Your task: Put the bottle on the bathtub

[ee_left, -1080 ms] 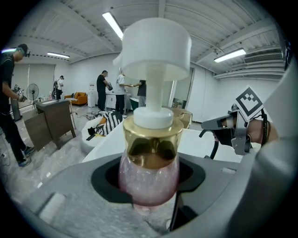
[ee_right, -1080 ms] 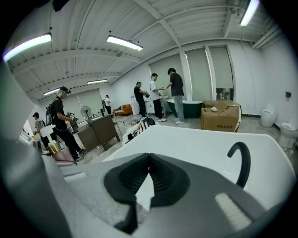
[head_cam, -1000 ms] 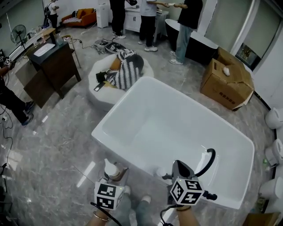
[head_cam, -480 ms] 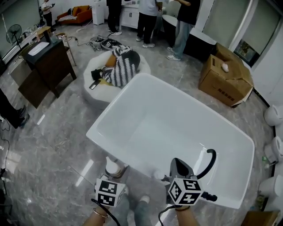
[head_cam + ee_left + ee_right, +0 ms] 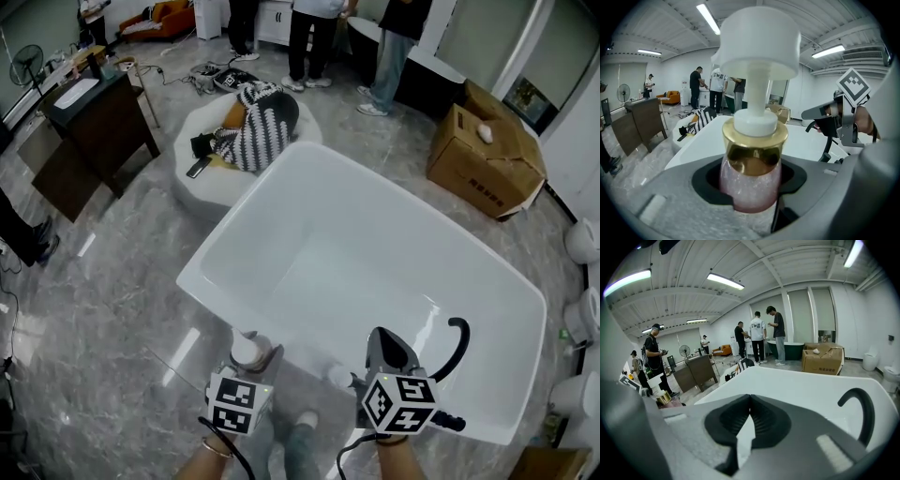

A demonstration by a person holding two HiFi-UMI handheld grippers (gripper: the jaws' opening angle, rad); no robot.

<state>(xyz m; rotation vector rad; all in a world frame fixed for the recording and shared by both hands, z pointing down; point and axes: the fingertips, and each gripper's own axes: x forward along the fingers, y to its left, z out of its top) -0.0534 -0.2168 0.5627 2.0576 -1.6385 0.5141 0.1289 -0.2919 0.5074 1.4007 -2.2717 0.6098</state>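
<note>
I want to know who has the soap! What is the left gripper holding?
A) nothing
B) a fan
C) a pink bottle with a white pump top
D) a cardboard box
C: in the left gripper view, the left gripper has its jaws closed around the pink bottle with a gold collar and white pump.

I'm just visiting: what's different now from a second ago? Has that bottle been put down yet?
Hardly anything. The left gripper, jaws still shut on the bottle, has crept a little forward toward the near rim of the bathtub; the bottle has not been let go. The right gripper stays by the black faucet, jaws together and empty.
</note>
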